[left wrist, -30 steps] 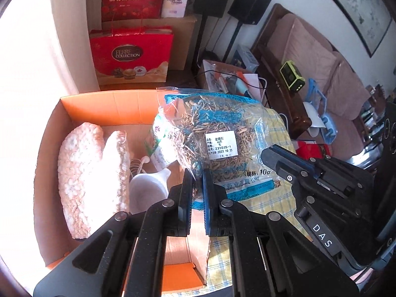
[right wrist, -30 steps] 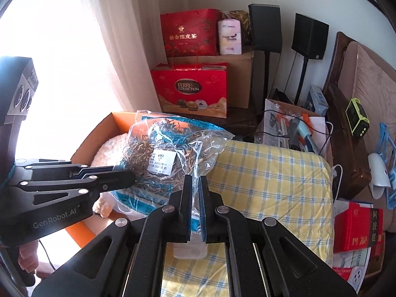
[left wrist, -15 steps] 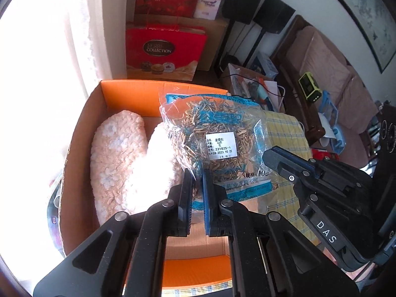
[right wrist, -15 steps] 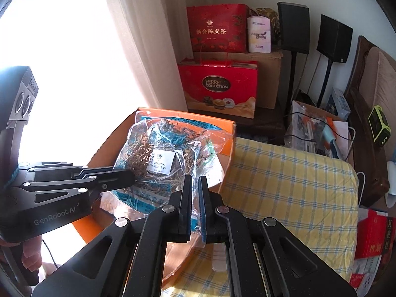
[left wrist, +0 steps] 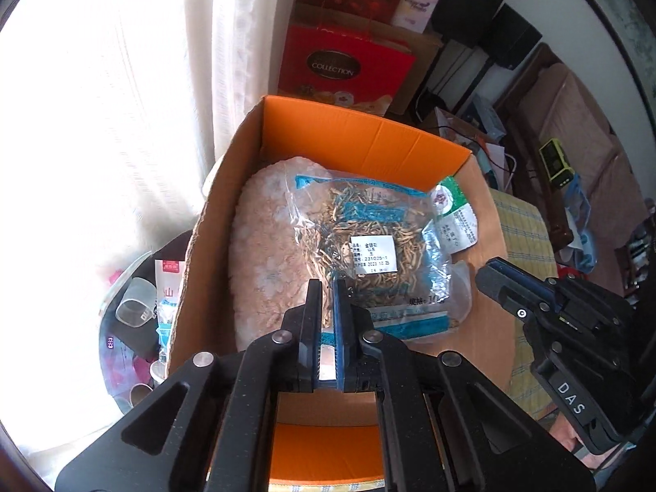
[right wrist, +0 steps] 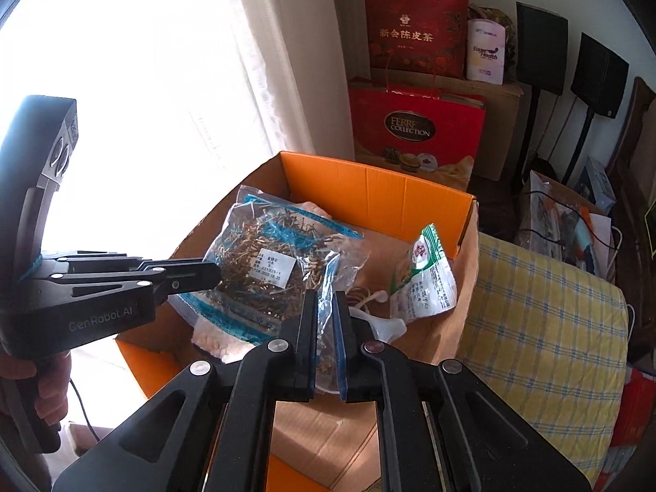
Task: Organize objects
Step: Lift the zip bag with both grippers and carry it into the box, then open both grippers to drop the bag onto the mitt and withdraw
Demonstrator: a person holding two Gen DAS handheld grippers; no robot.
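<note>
A clear plastic bag of dried herbs (left wrist: 365,254), with a white label on its face, hangs inside the open cardboard box (left wrist: 361,139), pinched by both grippers at its lower edge. The left gripper (left wrist: 326,291) has its jaws nearly together on the bag's bottom left part, the film caught between the blue pads. The right gripper (right wrist: 324,307) pinches the bag's lower right corner, its jaws having parted very slightly with the film between them. Just beyond the left gripper's tips and under the bag lies a pale pink fluffy cushion (left wrist: 262,254) filling the box's left side. To the right of the bag, ahead of the right gripper, a green and white packet (right wrist: 426,279) leans against the box's right wall, with a white funnel-like piece (right wrist: 385,324) below it. Right of the box lies a yellow checked cloth (right wrist: 545,320). Beyond the box's far wall stands a red gift box (right wrist: 414,131) beside a white curtain (right wrist: 283,61).
</note>
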